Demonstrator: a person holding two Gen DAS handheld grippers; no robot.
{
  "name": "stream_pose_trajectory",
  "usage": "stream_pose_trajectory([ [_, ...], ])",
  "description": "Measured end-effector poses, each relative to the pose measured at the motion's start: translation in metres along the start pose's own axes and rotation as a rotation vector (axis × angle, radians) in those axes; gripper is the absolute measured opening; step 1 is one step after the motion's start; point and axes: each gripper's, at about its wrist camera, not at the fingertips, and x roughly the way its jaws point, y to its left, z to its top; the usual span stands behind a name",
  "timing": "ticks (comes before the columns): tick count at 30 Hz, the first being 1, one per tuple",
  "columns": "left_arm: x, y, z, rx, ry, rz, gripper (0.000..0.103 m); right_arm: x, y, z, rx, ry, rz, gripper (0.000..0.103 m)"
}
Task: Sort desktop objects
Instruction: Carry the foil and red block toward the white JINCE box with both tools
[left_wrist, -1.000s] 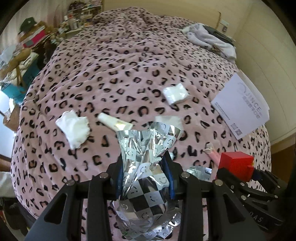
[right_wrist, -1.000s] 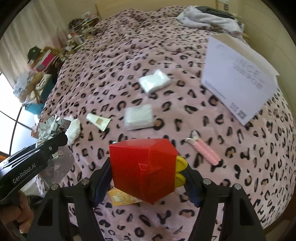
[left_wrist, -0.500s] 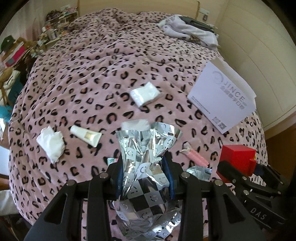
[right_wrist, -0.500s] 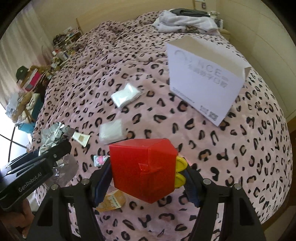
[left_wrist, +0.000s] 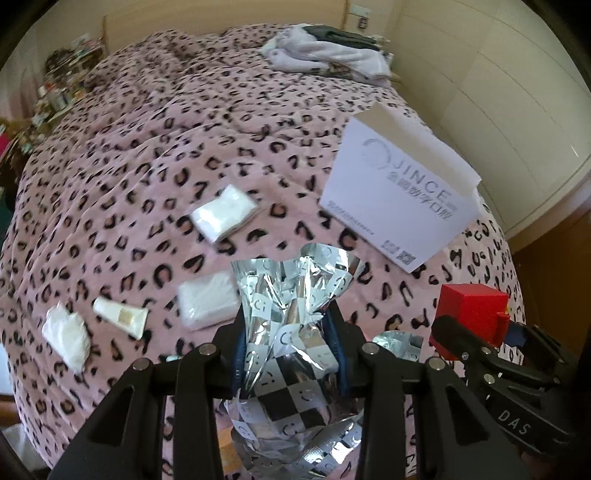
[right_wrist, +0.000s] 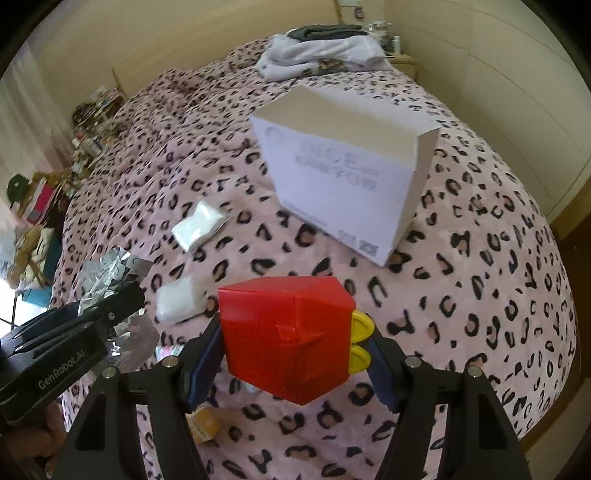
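Note:
My left gripper (left_wrist: 288, 332) is shut on a crinkled silver foil bag (left_wrist: 291, 325) with a checker and smiley print, held above the bed. My right gripper (right_wrist: 295, 347) is shut on a red box (right_wrist: 288, 336) with yellow knobs on its right side. That red box (left_wrist: 472, 310) also shows at the right of the left wrist view, and the foil bag (right_wrist: 110, 273) at the left of the right wrist view. An open white cardboard box (right_wrist: 343, 181) marked JINCE stands on the bed ahead; the white box (left_wrist: 399, 199) lies to the upper right of the foil bag.
On the pink leopard-print bedspread (left_wrist: 147, 155) lie two clear packets of white tissue (left_wrist: 223, 218) (left_wrist: 207, 299), a small cream tube (left_wrist: 122, 317) and a crumpled white tissue (left_wrist: 68, 336). Folded clothes (left_wrist: 328, 51) sit at the far end. A small yellow carton (right_wrist: 205, 424) lies below my right gripper.
Both grippers have swept sideways over the bed with their loads, rolling a little. The white box now looms larger and nearer the centre; the tissue and tube have slid left.

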Motion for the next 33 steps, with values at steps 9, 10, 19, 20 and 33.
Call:
stream_pose_trajectory([
  [9, 0.019, -0.024, 0.023, 0.082, -0.008, -0.027, 0.038, 0.006, -0.021, 0.014, 0.069, -0.037, -0.045, 0.071],
  [10, 0.021, -0.025, 0.025, 0.092, -0.008, -0.029, 0.037, 0.007, -0.024, 0.015, 0.078, -0.041, -0.051, 0.071],
  [19, 0.052, -0.033, 0.029, 0.17, -0.021, -0.048, 0.038, 0.023, -0.036, 0.017, 0.138, -0.073, -0.087, 0.071],
  [20, 0.055, -0.033, 0.03, 0.178, -0.024, -0.048, 0.038, 0.025, -0.037, 0.016, 0.144, -0.076, -0.09, 0.071],
  [33, 0.081, -0.051, 0.055, 0.251, -0.047, -0.079, 0.038, 0.037, -0.049, 0.028, 0.21, -0.115, -0.118, 0.071],
])
